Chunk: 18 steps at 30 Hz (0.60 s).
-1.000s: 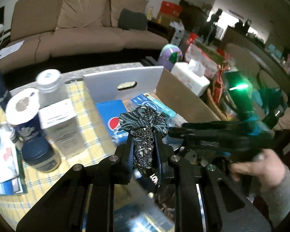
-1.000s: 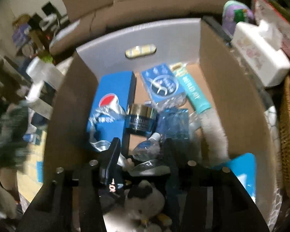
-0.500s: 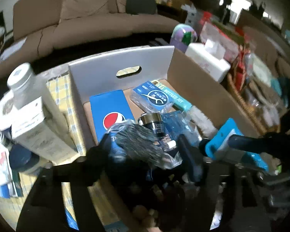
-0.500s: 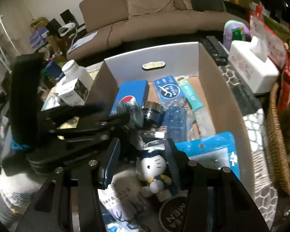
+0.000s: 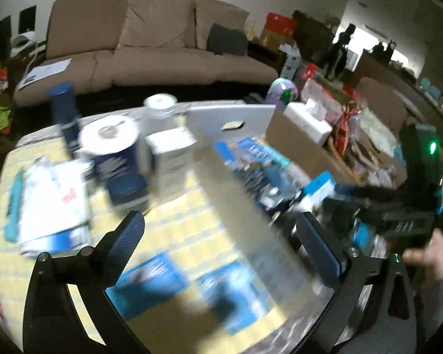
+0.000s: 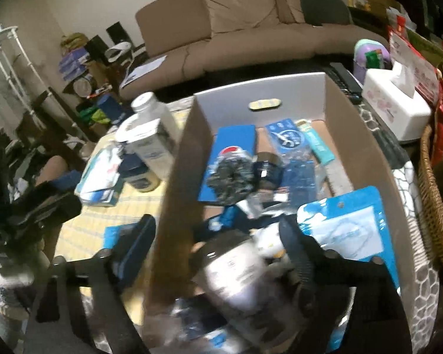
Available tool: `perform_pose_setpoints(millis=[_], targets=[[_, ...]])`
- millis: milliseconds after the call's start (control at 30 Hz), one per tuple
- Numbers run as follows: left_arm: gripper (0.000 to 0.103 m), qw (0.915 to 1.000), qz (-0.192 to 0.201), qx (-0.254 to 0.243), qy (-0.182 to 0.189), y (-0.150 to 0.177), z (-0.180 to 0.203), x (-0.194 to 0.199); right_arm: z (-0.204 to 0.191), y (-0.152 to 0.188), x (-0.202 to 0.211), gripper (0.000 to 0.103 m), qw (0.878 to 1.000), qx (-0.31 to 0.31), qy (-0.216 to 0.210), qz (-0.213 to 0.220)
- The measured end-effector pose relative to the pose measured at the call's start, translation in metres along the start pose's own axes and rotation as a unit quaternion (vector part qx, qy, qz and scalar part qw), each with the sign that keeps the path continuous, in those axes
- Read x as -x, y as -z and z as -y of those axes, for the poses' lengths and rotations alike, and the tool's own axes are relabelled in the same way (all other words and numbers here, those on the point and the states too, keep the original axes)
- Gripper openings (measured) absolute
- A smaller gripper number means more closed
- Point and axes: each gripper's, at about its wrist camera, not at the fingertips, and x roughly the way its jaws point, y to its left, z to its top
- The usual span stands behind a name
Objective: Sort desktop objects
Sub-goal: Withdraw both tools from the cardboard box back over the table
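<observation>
The cardboard box (image 6: 366, 153) holds a dark patterned scrunchie (image 6: 230, 174) lying on a blue Pepsi box (image 6: 236, 138), with a small dark jar (image 6: 268, 165), blue packets and a teal tube (image 6: 319, 144) beside it. My left gripper (image 5: 221, 236) is open and empty above the yellow checked cloth (image 5: 192, 206), left of the box (image 5: 301, 147). My right gripper (image 6: 218, 247) is open over the box's near left wall; a blurred round dark container (image 6: 239, 274) lies below it, apart from the fingers.
On the cloth left of the box stand a white bottle (image 5: 158, 109), a white carton (image 5: 174, 153), a blue tin (image 5: 115, 153) and flat packets (image 5: 53, 200). A tissue box (image 6: 395, 109) and a wicker basket (image 6: 434, 206) sit right of the box. A sofa stands behind.
My left gripper opened, left the scrunchie in the box and swung left over the cloth. My right gripper opened and pulled back over the box's near left wall.
</observation>
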Motion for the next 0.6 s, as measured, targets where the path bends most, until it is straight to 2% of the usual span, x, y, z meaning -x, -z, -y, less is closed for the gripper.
perform_pose_setpoints(millis=[67, 300, 467, 600], targets=[[0.103, 0.9998, 0.004, 0.0, -0.02, 0.013, -0.017, 0.019, -0.016, 0.005, 0.006, 0.094, 1.0, 0.009, -0.003, 0.001], [0.103, 0.9985, -0.003, 0.042, -0.036, 0.069, -0.08, 0.065, -0.074, 0.024, 0.014, 0.097, 0.999, 0.037, -0.026, 0.009], [0.103, 0.9974, -0.018, 0.054, -0.044, 0.109, -0.109, 0.075, -0.122, 0.041, 0.003, 0.097, 0.997, 0.065, -0.043, 0.008], [0.103, 0.9963, -0.029, 0.067, -0.045, 0.137, -0.129, 0.072, -0.154, 0.054, -0.024, 0.097, 0.995, 0.079, -0.053, -0.006]])
